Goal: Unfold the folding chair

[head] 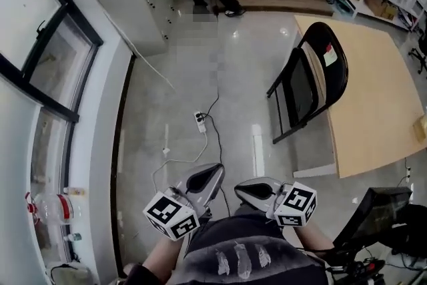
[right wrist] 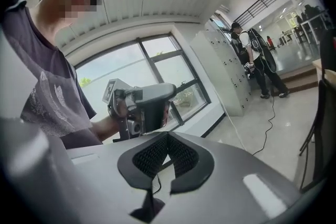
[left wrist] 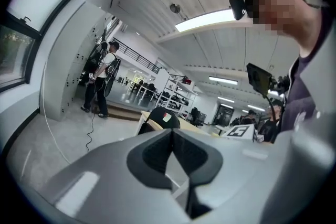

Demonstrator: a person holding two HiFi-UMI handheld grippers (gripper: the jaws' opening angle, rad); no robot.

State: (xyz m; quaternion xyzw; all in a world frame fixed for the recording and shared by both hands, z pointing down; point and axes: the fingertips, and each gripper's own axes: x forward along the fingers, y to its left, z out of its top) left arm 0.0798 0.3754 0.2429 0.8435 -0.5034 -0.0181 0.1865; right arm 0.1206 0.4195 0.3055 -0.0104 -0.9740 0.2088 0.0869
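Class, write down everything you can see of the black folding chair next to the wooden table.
The folding chair is black, with a glossy rounded backrest, a seat panel swung up close against it, and thin tube legs. A pale sticker sits on the backrest. The chair is folded and stands tilted, with its feet on the grey floor. It looks to lean on the edge of the light wooden table. Nothing else touches it.

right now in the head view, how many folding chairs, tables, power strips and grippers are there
folding chair: 1
wooden table: 1
power strip: 1
grippers: 2 (left gripper, right gripper)
total: 5
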